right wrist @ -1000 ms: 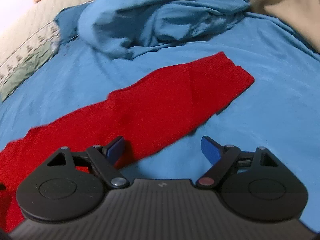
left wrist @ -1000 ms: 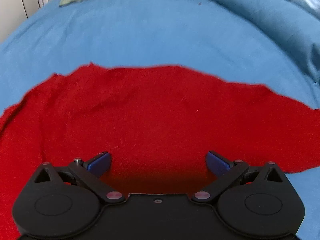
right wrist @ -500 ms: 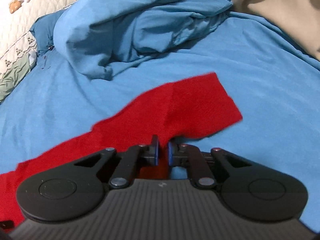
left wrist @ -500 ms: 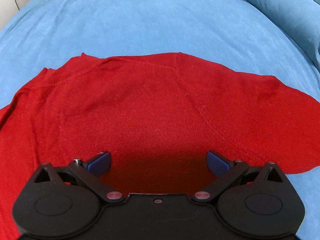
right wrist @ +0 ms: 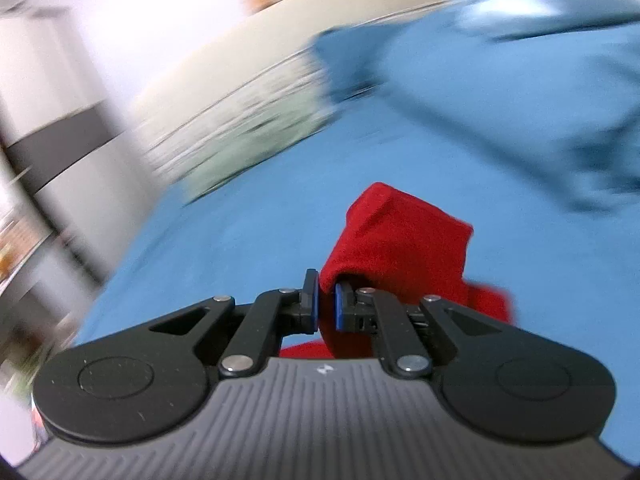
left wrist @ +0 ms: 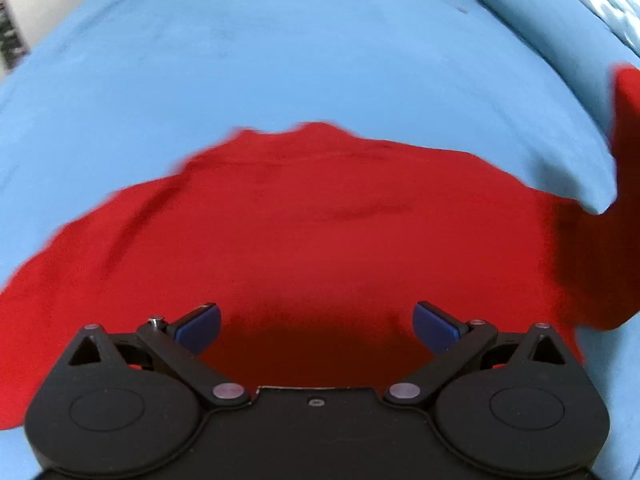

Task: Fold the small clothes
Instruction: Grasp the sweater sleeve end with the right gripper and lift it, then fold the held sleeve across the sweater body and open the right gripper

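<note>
A red knit garment [left wrist: 312, 216] lies spread on the blue bed sheet [left wrist: 280, 60] in the left wrist view. My left gripper [left wrist: 316, 326] is open and empty, low over the garment's near part. At the right of that view the garment's sleeve [left wrist: 624, 128] rises off the bed. In the right wrist view my right gripper [right wrist: 327, 306] is shut on that red sleeve [right wrist: 400, 240], which bunches up ahead of the fingers, lifted above the sheet. The view is motion-blurred.
A crumpled blue duvet [right wrist: 540, 40] lies at the back right in the right wrist view. A beige patterned quilt [right wrist: 248, 112] and white furniture [right wrist: 48, 128] stand beyond the bed's far-left edge. A blue pillow [left wrist: 540, 8] lies at the upper right in the left wrist view.
My right gripper, shut on the sleeve, has lifted it off the bed and swung left. The left gripper stayed open over the garment, with the view shifting slightly.
</note>
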